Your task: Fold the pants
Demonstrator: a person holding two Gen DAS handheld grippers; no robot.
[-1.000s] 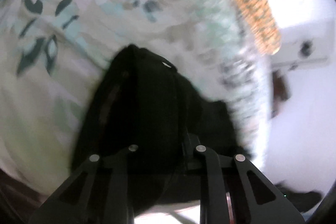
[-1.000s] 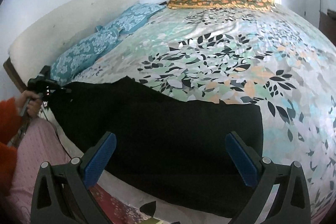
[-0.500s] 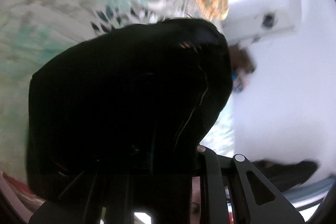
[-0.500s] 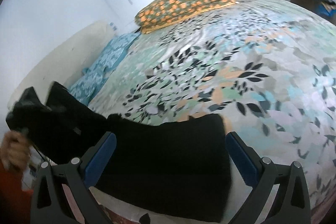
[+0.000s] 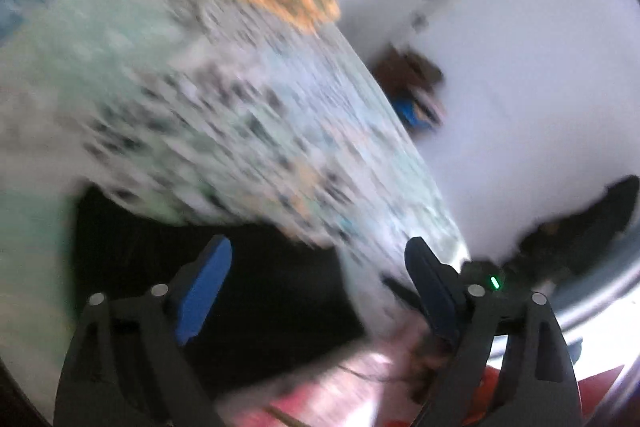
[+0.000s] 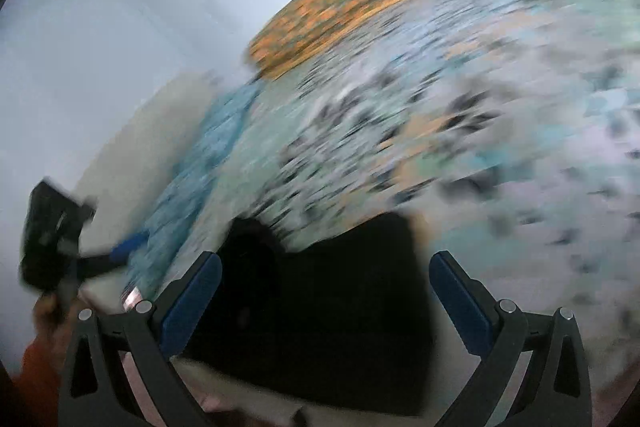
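Both claws are released, jaws spread wide: left gripper (image 5: pixel 316 267) and right gripper (image 6: pixel 326 281) each hover above the black pants (image 6: pixel 320 307) at six o'clock on the bedspread (image 6: pixel 480 87).

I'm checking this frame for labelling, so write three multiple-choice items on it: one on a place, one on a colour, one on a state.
1. Where do the pants lie?
A. On the near edge of the bedspread
B. On the orange pillow
C. On the floor

2. What colour are the pants?
A. Blue
B. Black
C. Orange

3. How is the left gripper?
A. Shut on the pants
B. Shut on a pillow
C. Open, holding nothing

Key: 1 A, the dark cloth lies flat on the floral cover in front of the right gripper; 2 B, it reads black in both views; 3 C, its blue-padded fingers stand wide apart.
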